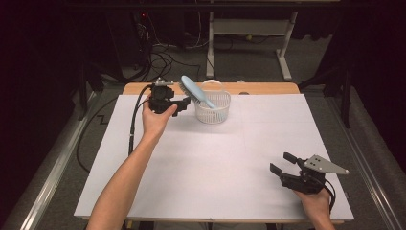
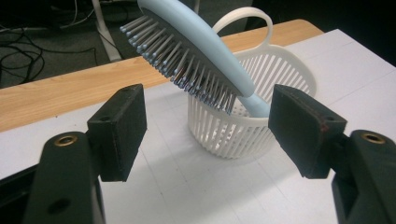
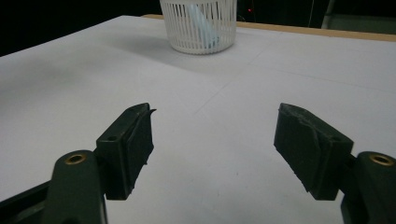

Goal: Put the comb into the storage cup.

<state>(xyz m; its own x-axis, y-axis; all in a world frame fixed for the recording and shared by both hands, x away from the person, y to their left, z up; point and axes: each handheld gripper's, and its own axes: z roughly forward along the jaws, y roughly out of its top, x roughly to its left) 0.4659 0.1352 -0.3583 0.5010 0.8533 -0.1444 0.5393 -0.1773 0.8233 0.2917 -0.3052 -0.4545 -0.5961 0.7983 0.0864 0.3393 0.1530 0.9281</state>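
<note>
Left gripper (image 2: 208, 135) spread, pinching nothing; just ahead, pale blue hairbrush (image 2: 196, 51) leaning handle-down in white slatted basket (image 2: 229, 135). Right gripper (image 3: 215, 144) spread too, basket well beyond. Probably light, stiff, smooth-backed: best pinched across the head's edges, clear of bristles.

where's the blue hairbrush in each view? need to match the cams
High view: hairbrush top centre, head leaning left out of the white basket, beside the left gripper.
Left gripper view: top centre, bristles down, handle in the basket.
Right gripper view: pale handle behind the basket slats, top centre.
Shared landmark: the basket.
</note>
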